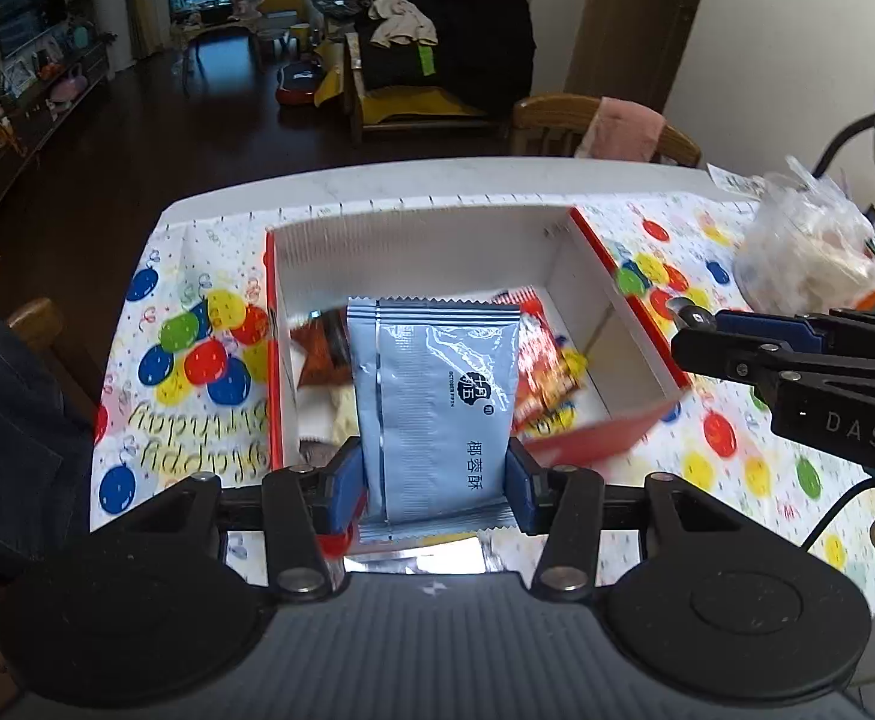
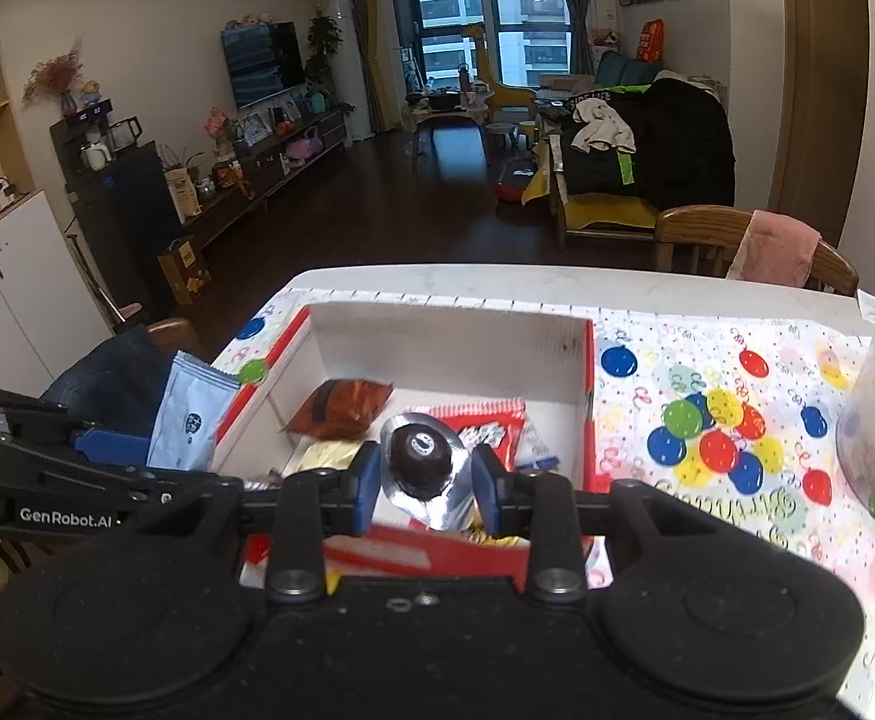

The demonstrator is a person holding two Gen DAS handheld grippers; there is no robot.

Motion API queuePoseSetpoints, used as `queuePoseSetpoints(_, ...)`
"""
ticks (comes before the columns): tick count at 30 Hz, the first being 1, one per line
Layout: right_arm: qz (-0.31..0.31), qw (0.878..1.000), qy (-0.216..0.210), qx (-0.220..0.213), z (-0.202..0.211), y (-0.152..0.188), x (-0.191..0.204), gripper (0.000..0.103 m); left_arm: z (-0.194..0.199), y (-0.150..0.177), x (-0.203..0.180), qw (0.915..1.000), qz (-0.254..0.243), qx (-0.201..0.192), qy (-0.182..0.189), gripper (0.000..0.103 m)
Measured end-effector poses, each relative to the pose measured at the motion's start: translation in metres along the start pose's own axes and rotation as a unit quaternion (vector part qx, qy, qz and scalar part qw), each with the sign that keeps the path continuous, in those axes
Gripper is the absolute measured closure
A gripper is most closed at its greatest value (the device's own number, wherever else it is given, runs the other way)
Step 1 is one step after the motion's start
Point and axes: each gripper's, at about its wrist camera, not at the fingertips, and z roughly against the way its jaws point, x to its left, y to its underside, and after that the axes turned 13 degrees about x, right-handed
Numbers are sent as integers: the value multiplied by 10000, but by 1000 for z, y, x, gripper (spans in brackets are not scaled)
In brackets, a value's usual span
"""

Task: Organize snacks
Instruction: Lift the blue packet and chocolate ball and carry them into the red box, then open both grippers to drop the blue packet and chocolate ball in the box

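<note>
Left claw (image 1: pixel 435 471) clamps one blue packet (image 1: pixel 437 402); right claw (image 2: pixel 419 474) clamps one silver-wrapped chocolate (image 2: pixel 420 456) above box (image 2: pixel 437 348).

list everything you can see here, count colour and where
box: 1, white inside with red edges, open, on the tablecloth
tablecloth: 1, white with coloured balloons, covering the table
blue packet: 1, pale blue-grey, held upright over the box's near edge
foil snack: 1, silver wrapper with a dark round piece, held over the box
orange-brown packet: 1, lying inside the box
red packet: 1, red and white, inside the box
clear bag: 1, transparent, on the table's right side
wooden chair: 1, pink cloth over its back, beyond the table
left hand-held gripper: black with blue pads, shut on blue packet
right hand-held gripper: same colours, shut on foil snack
</note>
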Motion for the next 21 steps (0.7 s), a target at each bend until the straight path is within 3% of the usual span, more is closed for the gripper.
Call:
queuePoseSetpoints(13, -267, 9990, 69, 347, -52, -56, -26, 72, -49, -59, 17, 9976, 504, 466, -115, 55)
queuePoseSetpoints(21, -30, 9961, 160, 866, -110, -89, -28, 72, -90, -80, 31, 9911, 904, 961, -178, 55)
